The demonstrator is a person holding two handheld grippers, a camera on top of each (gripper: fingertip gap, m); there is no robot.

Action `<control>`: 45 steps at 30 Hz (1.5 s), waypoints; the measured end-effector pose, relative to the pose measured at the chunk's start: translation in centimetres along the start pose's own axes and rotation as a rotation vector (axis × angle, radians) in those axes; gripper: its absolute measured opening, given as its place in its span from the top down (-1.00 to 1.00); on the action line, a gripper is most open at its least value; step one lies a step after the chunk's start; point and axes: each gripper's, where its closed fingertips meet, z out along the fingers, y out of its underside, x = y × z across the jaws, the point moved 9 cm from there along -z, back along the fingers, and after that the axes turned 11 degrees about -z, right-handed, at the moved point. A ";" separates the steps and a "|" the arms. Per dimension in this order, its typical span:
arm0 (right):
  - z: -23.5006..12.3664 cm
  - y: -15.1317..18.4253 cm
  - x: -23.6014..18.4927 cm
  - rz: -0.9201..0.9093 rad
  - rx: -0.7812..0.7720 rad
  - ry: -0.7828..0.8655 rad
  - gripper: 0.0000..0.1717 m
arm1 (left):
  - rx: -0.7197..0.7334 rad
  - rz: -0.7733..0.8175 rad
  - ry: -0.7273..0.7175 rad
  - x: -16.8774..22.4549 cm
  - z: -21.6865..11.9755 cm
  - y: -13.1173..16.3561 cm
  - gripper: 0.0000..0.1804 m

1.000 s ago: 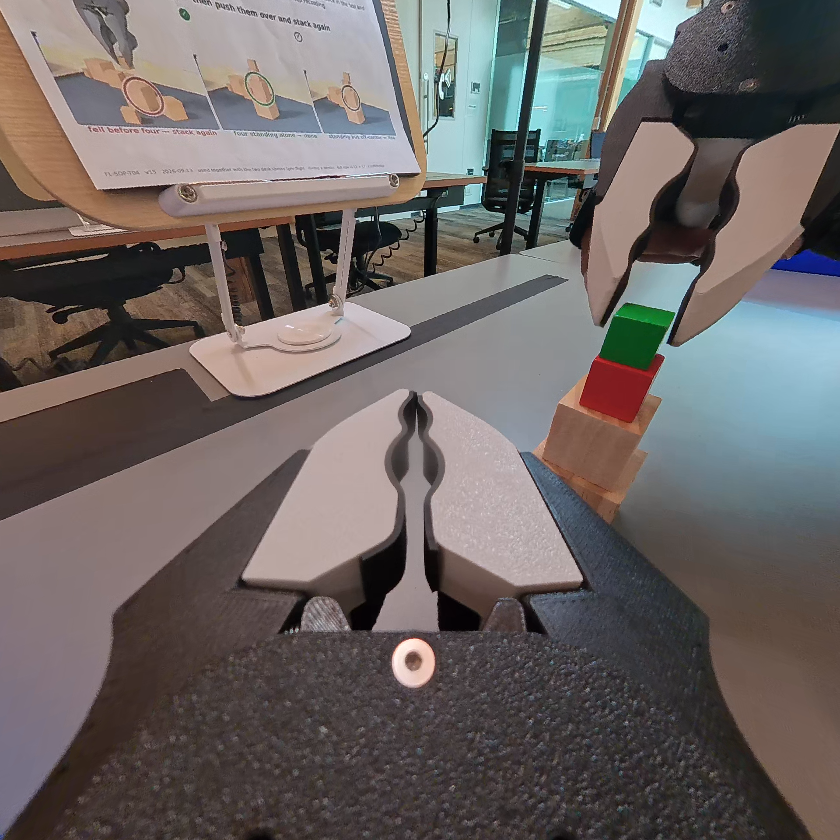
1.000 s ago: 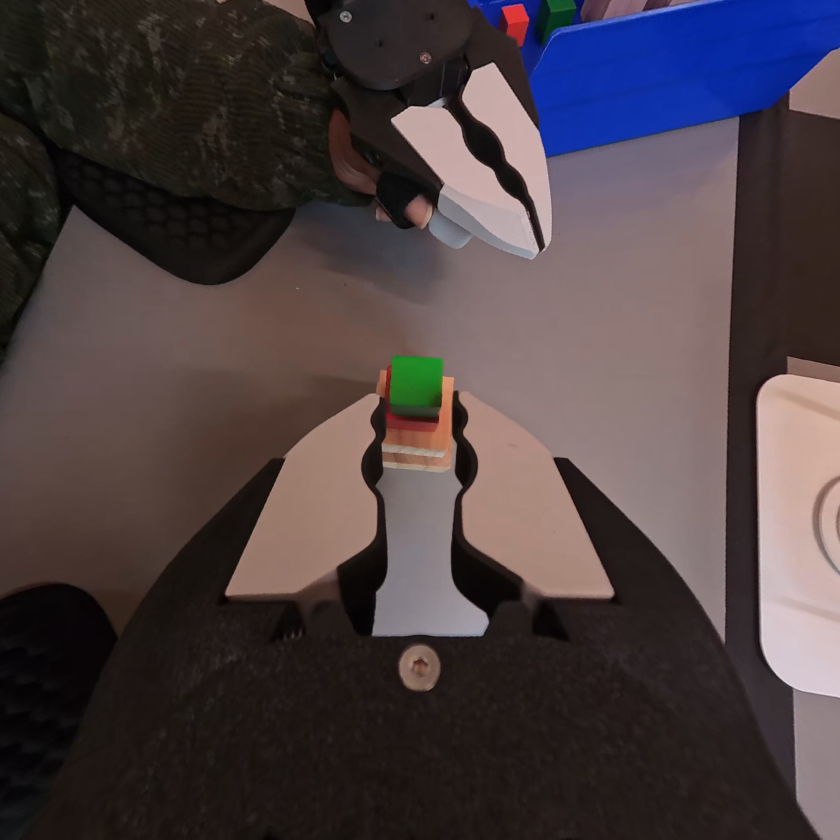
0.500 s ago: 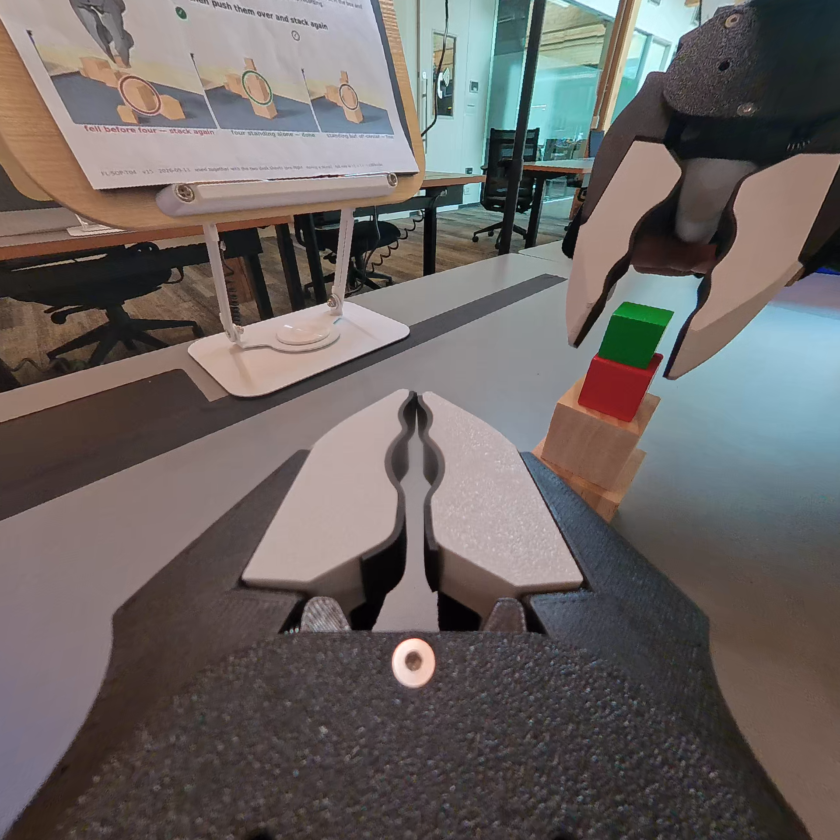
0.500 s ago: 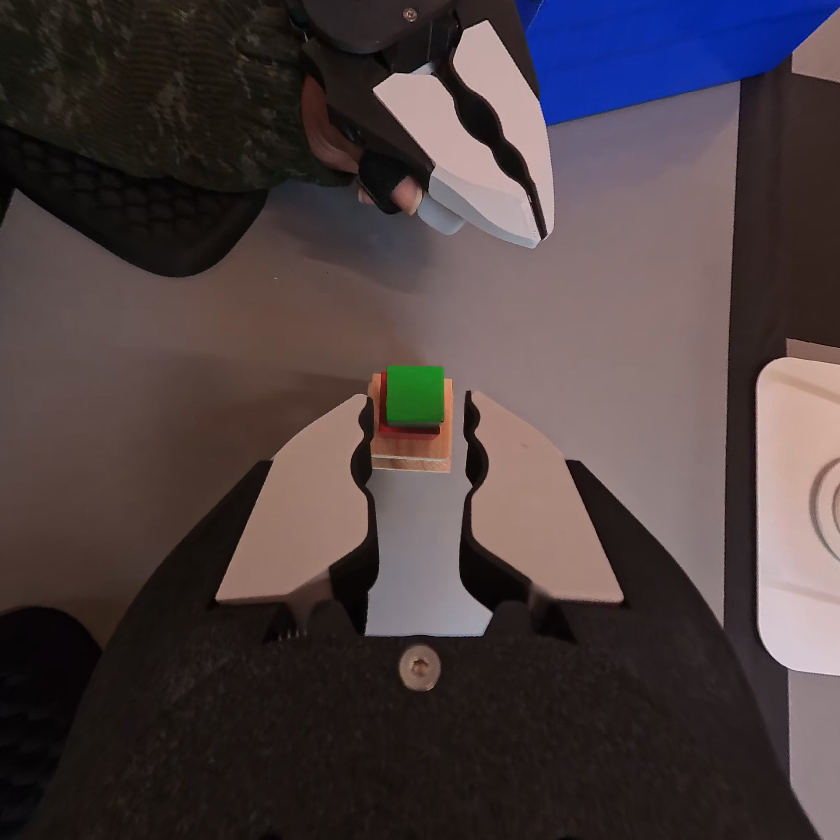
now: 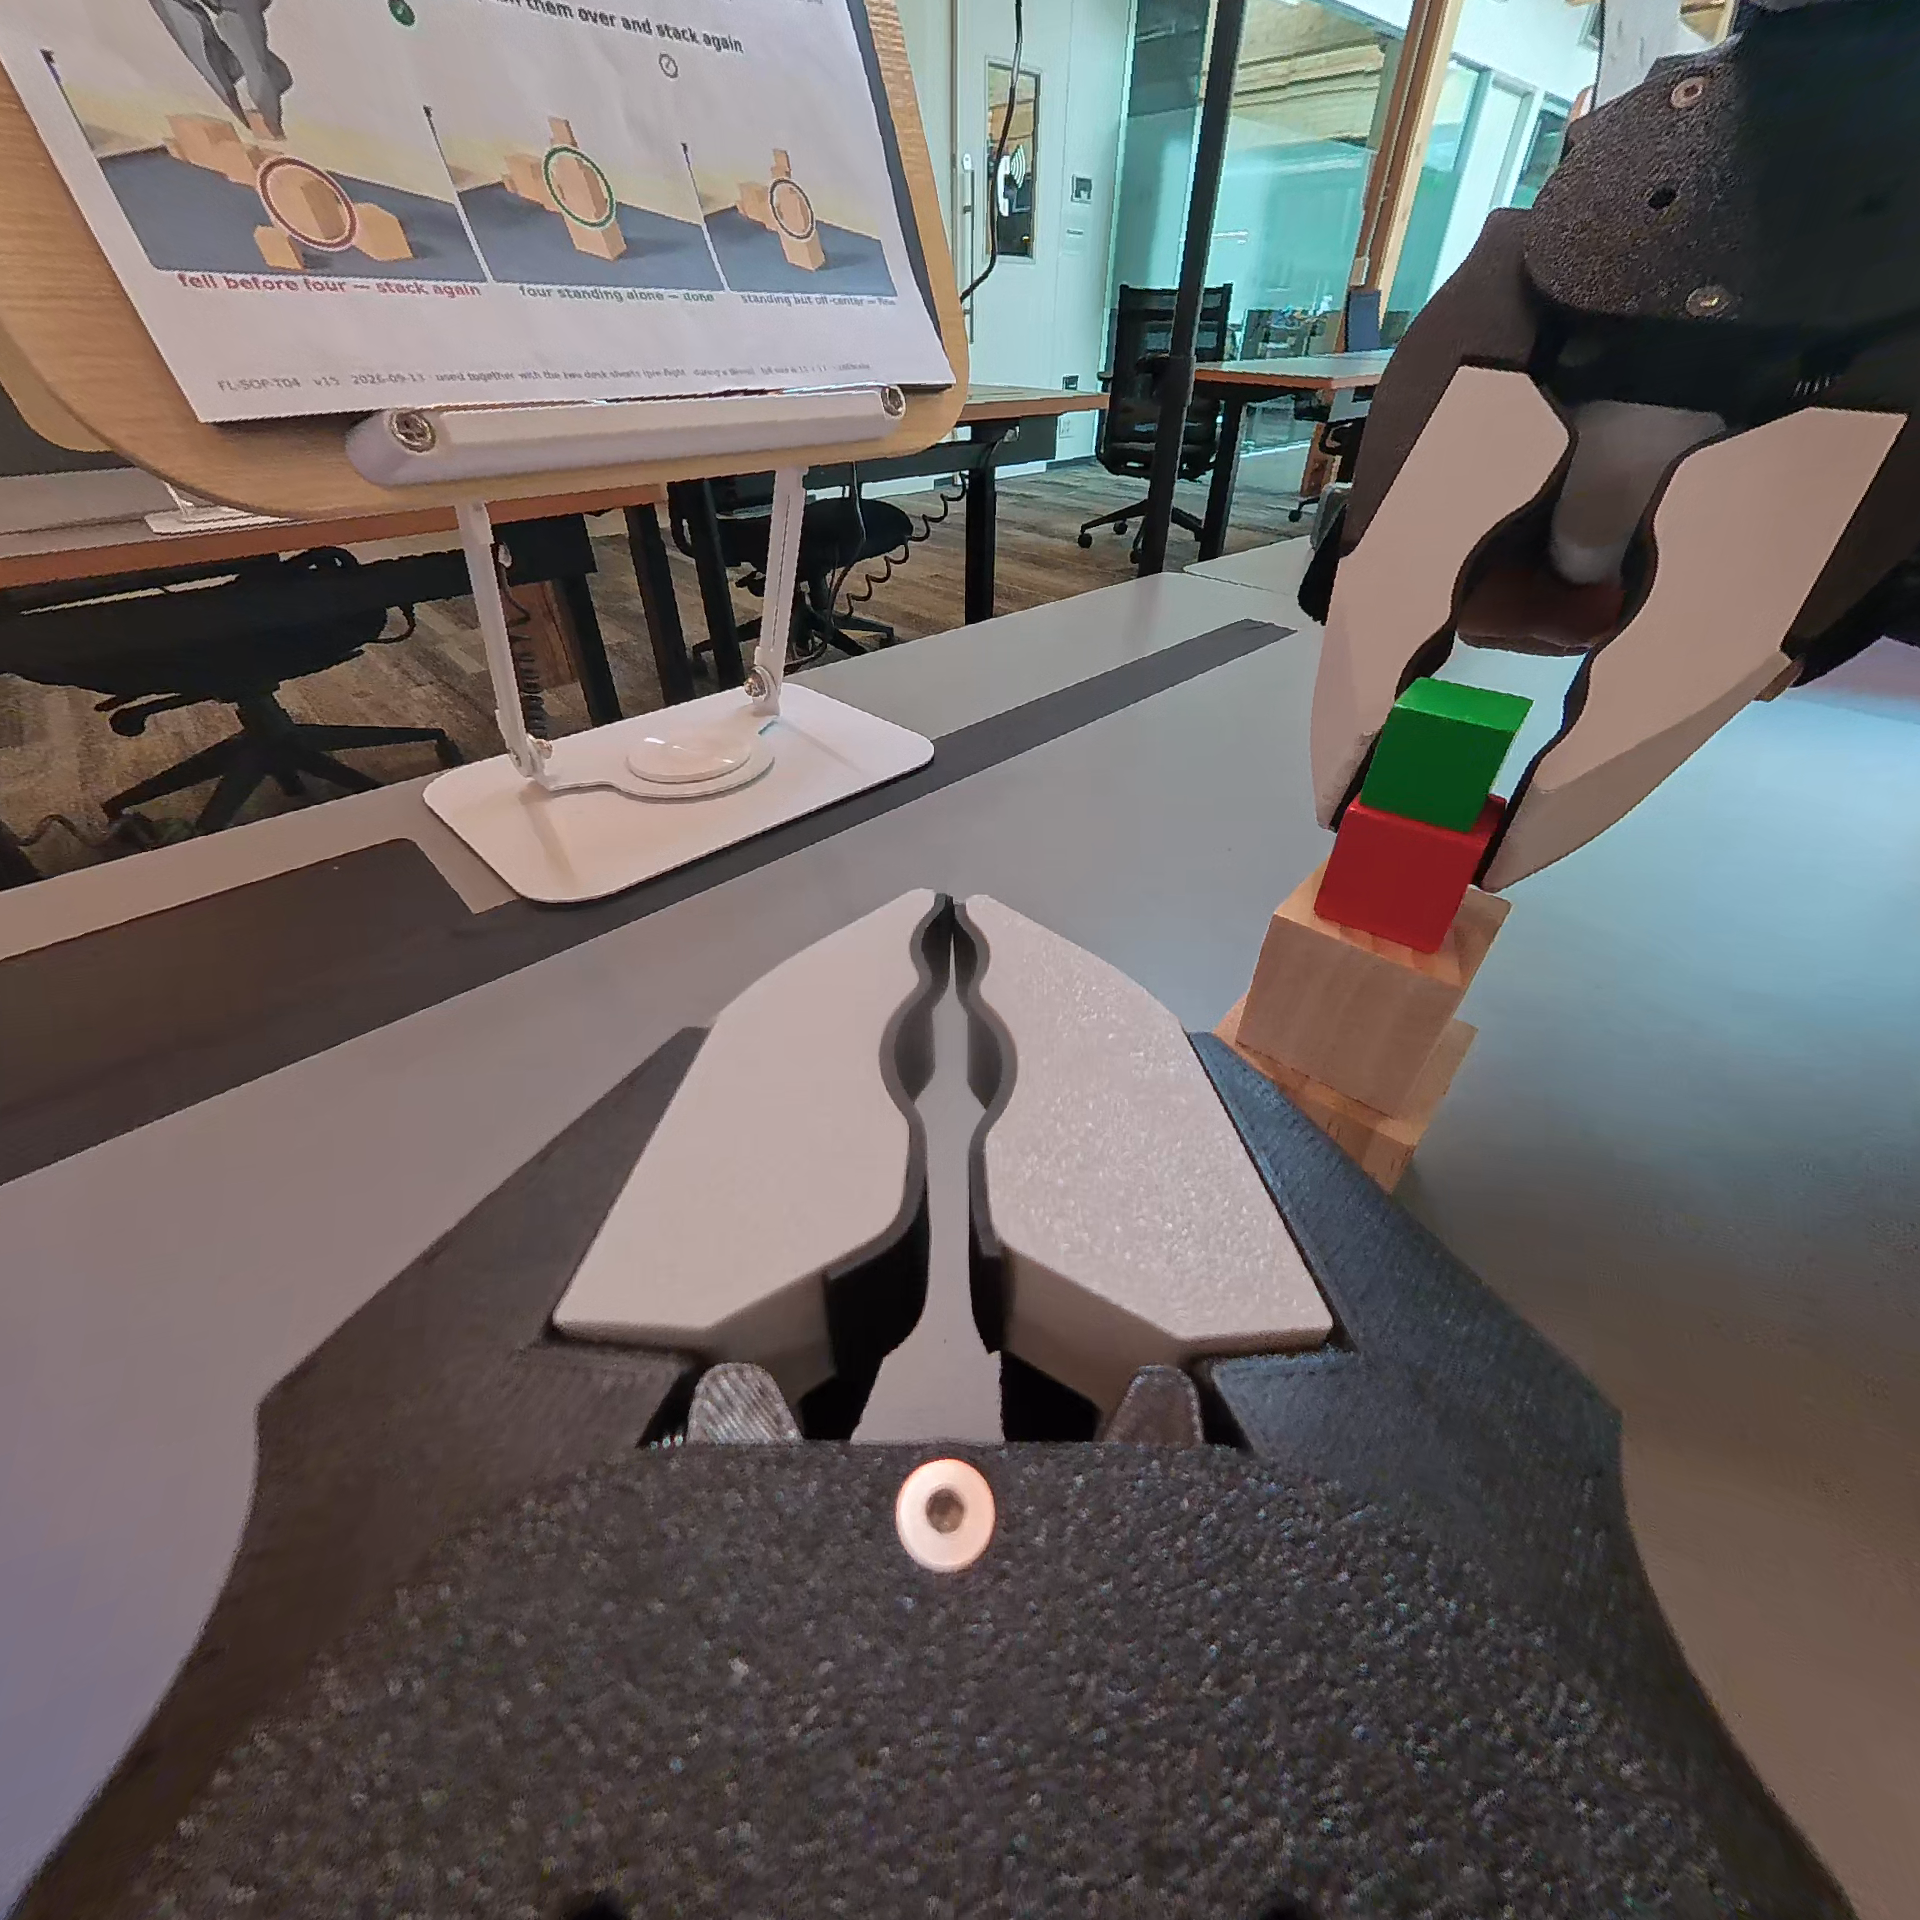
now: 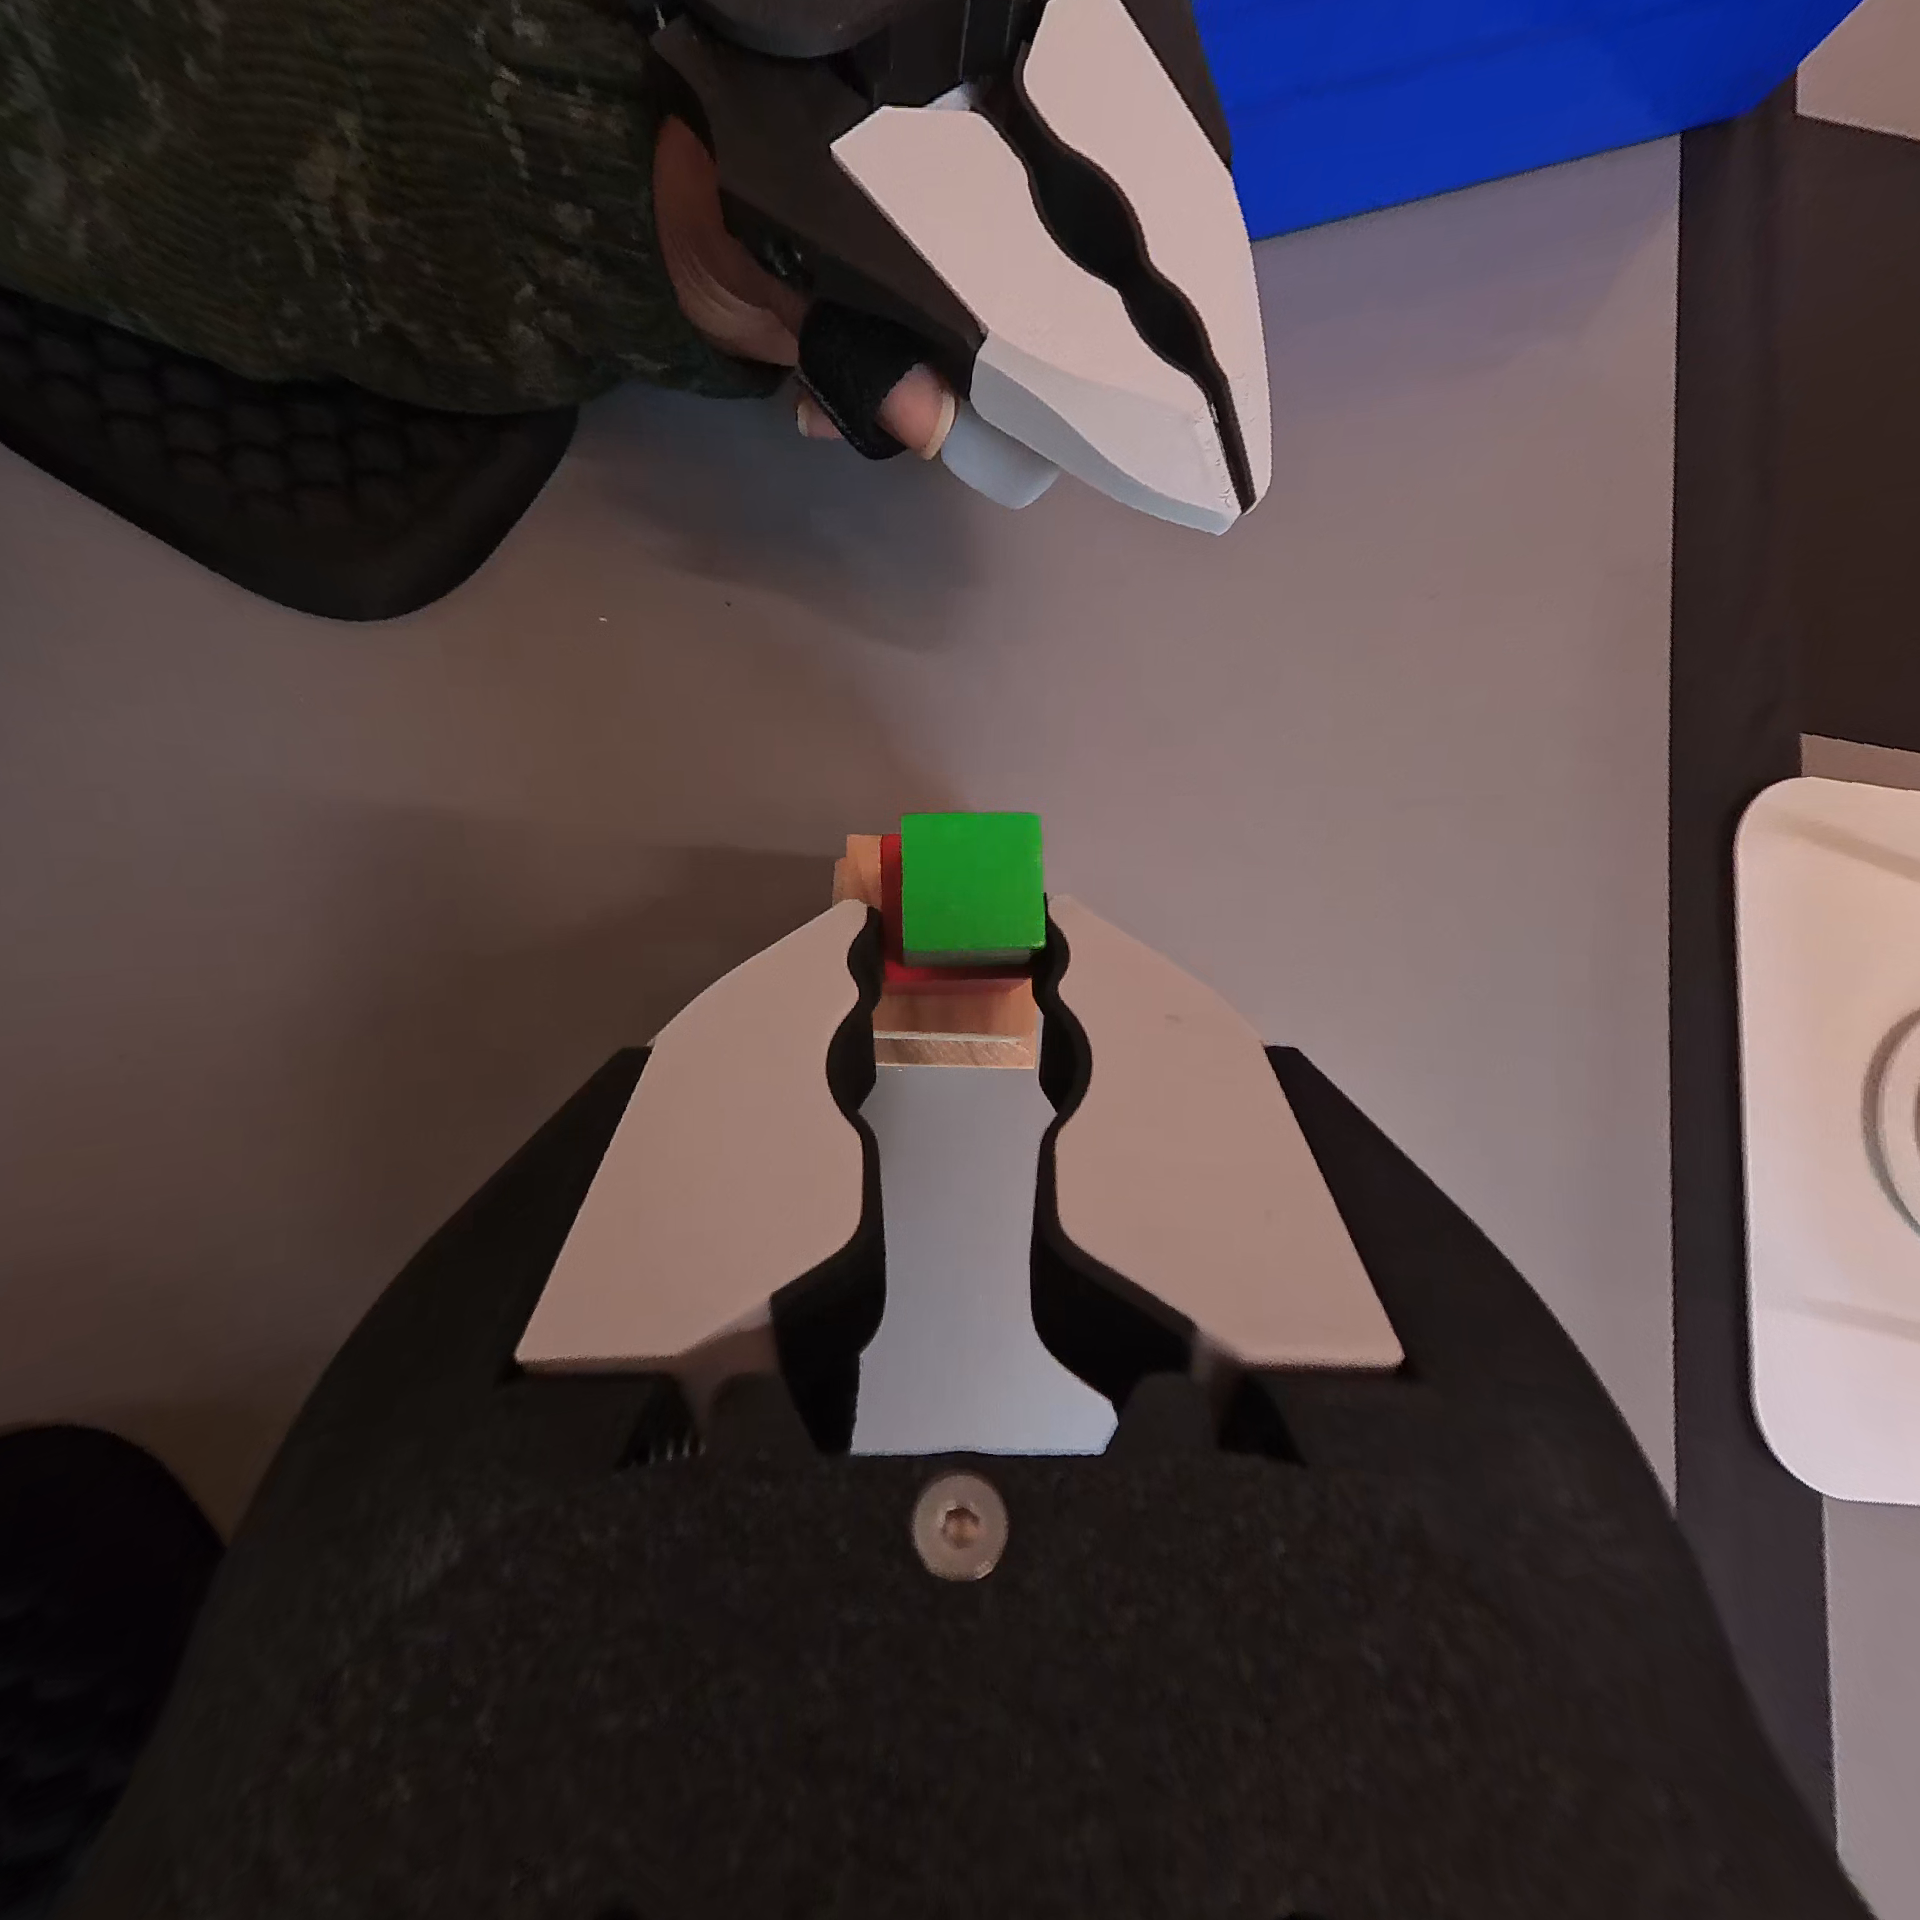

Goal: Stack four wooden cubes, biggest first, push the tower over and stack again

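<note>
The right claw point(image 6: 956, 920) has dropped and narrowed onto the red cube point(image 5: 1392, 873) beneath the green cube point(image 5: 1444, 753), atop wooden blocks point(image 5: 1340, 1003) on the desk point(image 5: 1039, 810), while the left claw point(image 5: 945, 906) lies closed and empty alongside.

The right claw point(image 5: 1423, 821) has dropped and narrowed around the red block point(image 5: 1397, 873), nudging the green block point(image 5: 1444, 753) sideways.

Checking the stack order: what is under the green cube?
A red cube sits under the green cube, on two stacked plain wooden blocks. Their contact faces are hidden.
</note>
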 end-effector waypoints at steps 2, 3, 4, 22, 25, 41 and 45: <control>0.0 0.0 0.0 0.001 0.001 0.005 0.68 | -0.001 0.001 0.000 0.0 0.0 0.0 1.00; 0.0 0.0 -0.1 0.001 0.001 0.007 0.68 | -0.001 0.001 0.000 0.0 0.0 0.0 1.00; 0.0 0.0 -0.1 0.002 0.000 0.008 0.68 | -0.001 0.001 0.000 0.0 0.0 0.0 1.00; -5.2 0.7 -0.9 0.159 0.290 0.320 0.42 | 0.025 -0.017 0.001 0.1 -0.4 -0.6 1.00; -7.1 2.6 -1.3 0.279 0.404 0.581 0.43 | 0.036 -0.026 -0.003 -0.1 -0.4 -0.5 1.00; -10.4 13.4 -6.3 0.639 0.492 1.247 1.00 | 0.026 -0.019 -0.130 0.1 -0.8 -1.1 1.00; -10.6 13.5 -6.6 0.629 0.474 1.274 1.00 | -0.022 0.018 -0.289 0.7 -0.8 -1.3 1.00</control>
